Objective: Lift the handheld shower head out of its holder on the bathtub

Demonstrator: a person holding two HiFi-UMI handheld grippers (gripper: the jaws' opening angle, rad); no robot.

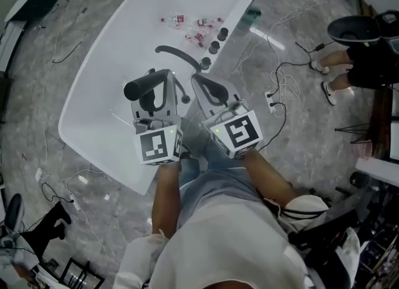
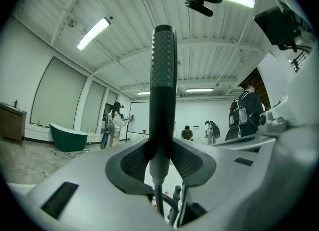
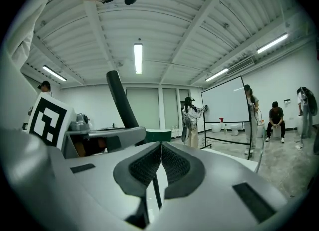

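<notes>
Shower head (image 2: 163,75) stands upright between the pads of the left hand-held gripper (image 2: 160,151), which is clamped on its dark handle a little above the handle's lower end. The perforated face rises well above the jaws, and a thin hose (image 2: 158,197) drops from the handle just beneath them. From the head view the same shower head (image 1: 145,85) lies crosswise in the left hand-held gripper (image 1: 156,91), sticking out to that gripper's left. It hangs in the air over the white bathtub (image 1: 118,50), near the tub's near end and clear of its rim. The right hand-held gripper (image 1: 209,88) sits just beside the left one, towards the tub's right edge. In its own view the right hand-held gripper (image 3: 160,151) has its pads pressed together, with a thin dark line showing below them. Three dark round knobs (image 1: 214,47) sit along the tub's right edge, with a few small bottles (image 1: 194,29) lying inside near them.
</notes>
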